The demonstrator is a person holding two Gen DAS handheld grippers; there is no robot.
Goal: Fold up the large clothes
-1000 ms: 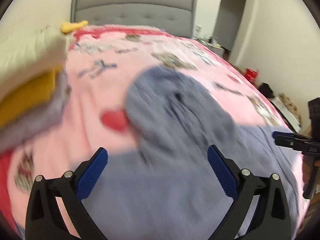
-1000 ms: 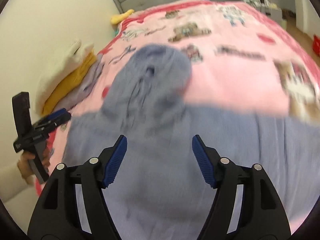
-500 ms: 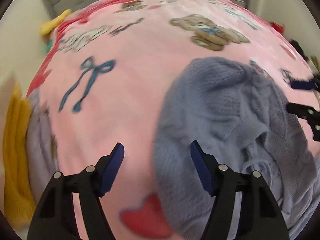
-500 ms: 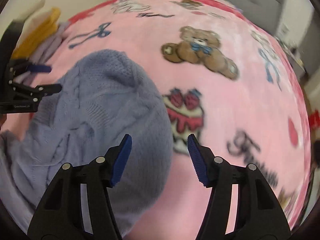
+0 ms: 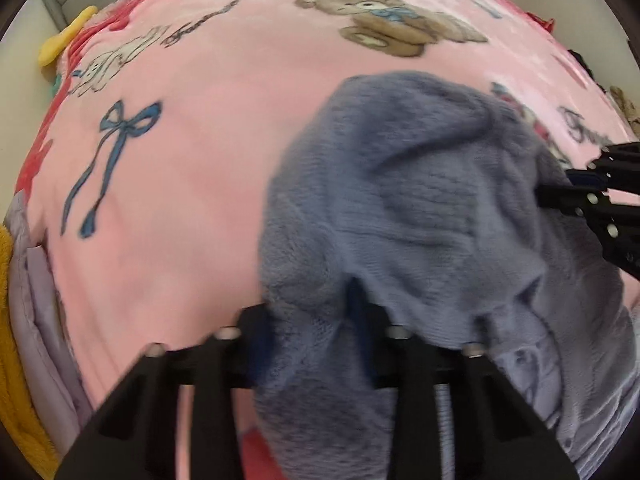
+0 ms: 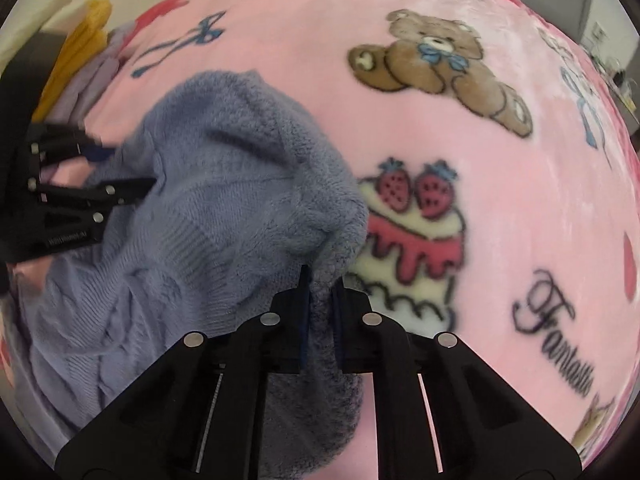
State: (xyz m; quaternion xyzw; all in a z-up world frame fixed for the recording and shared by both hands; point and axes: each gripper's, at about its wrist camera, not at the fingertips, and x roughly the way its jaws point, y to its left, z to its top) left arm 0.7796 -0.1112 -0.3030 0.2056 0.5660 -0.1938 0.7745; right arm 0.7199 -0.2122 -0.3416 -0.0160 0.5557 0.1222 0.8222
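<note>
A: Looking through the left wrist view first, what do you see?

B: A fluffy blue-grey sweater (image 5: 420, 208) lies bunched up on a pink blanket (image 5: 192, 200) on the bed. The left gripper (image 5: 308, 320) is low in the picture. Its two sides have closed in on a fold of the sweater, and the knit bulges out between them. This part is blurry, so I cannot see the blue pads well.

A: What else is there?

B: The right gripper (image 5: 560, 190) pokes in from the right edge and touches the far side of the sweater. The blanket has a teddy bear (image 5: 384, 20) near the top and a blue bow (image 5: 116, 152) on the left. A yellow cloth (image 5: 16, 360) and a pale purple cloth (image 5: 36, 320) sit at the left edge.

A: Now the right wrist view?

B: The right gripper (image 6: 320, 300) is almost fully closed. It pinches the edge of the sweater (image 6: 224, 184), and a thin bit of knit is squeezed between its sides. The sweater spreads to the left of it. The left gripper (image 6: 120, 176) comes in from the left edge, with its tips on the sweater.

A: And on the blanket (image 6: 520, 184)?

B: A cake with strawberries (image 6: 408, 232) is just right of the sweater. The teddy bear (image 6: 436, 68) is above it. Curly black writing (image 6: 556, 332) is on the right.
</note>
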